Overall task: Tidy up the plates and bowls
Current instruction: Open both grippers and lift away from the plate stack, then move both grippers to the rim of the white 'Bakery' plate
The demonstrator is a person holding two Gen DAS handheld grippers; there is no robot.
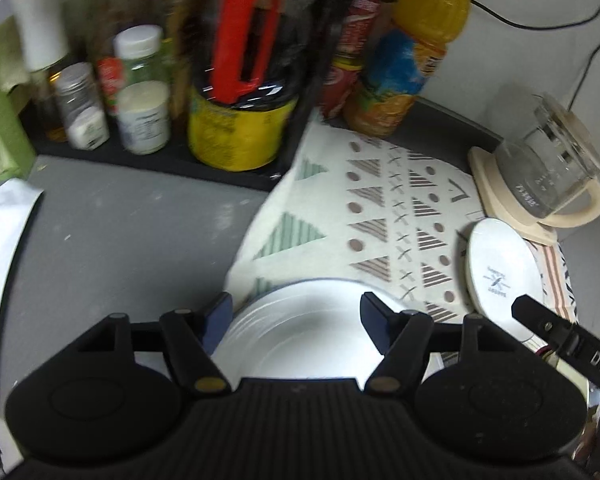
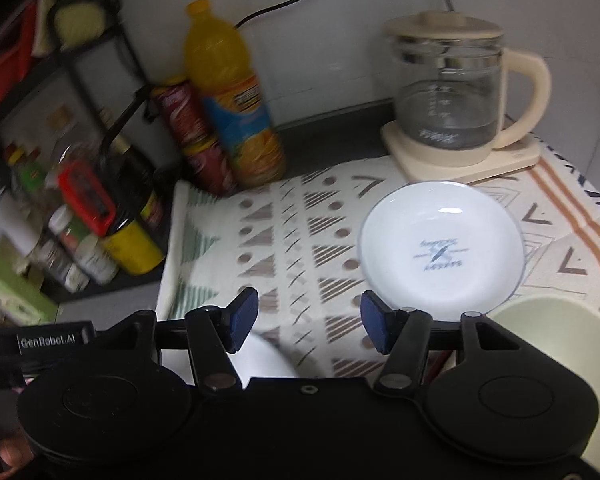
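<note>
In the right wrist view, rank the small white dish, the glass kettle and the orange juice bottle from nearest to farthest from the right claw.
From the right claw:
1. Small white dish, just ahead and to the right, on the patterned cloth.
2. Orange juice bottle, farther back on the left, by the wall.
3. Glass kettle, back right on its base.
Bottle and kettle are too close to call.

white wall (image 2: 340,40), grey countertop (image 1: 120,232), patterned cloth (image 2: 300,232), black shelf rack (image 2: 100,40)
</note>
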